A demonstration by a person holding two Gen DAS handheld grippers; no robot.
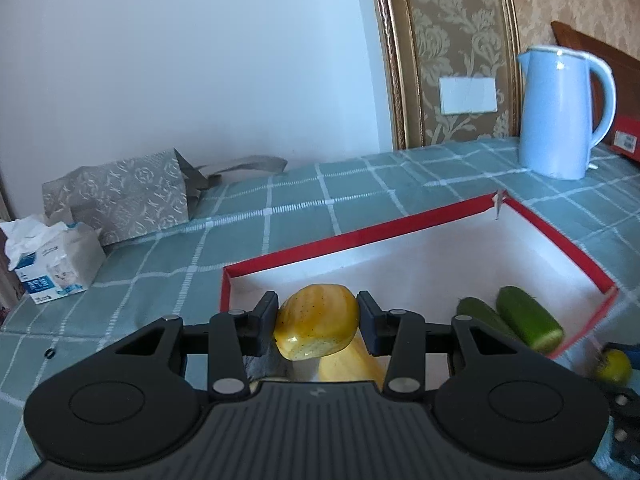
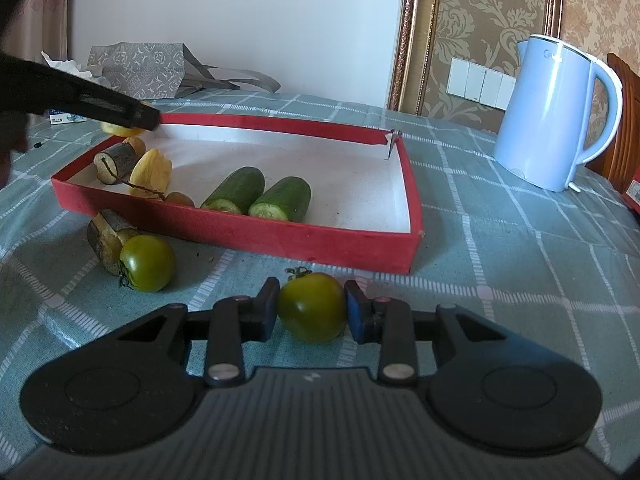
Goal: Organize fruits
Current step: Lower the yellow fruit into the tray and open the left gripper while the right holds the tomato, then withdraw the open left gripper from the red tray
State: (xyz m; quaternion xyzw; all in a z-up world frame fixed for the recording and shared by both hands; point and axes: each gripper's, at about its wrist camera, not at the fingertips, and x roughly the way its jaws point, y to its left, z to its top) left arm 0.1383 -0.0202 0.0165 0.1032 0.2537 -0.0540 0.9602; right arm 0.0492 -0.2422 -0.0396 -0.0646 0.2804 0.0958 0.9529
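My left gripper (image 1: 318, 312) is shut on a yellow fruit piece (image 1: 316, 326), held over the near left corner of the red box (image 1: 344, 240), which has a white inside. A second yellow piece (image 1: 348, 364) lies below it. Two cucumber halves (image 2: 236, 190) (image 2: 282, 200) lie side by side in the box, with another yellow piece (image 2: 152, 172) and a wood stub (image 2: 116, 162). My right gripper (image 2: 312, 296) is shut on a green tomato (image 2: 312, 306), low over the cloth in front of the box. A second green tomato (image 2: 148, 262) sits outside the box against another wood stub (image 2: 106, 240).
A pale blue kettle (image 2: 556, 112) stands at the back right on the green checked tablecloth (image 2: 500, 280). A grey patterned bag (image 1: 120, 196) and a tissue pack (image 1: 56, 264) sit at the back left by the wall. A red carton (image 1: 628, 136) is behind the kettle.
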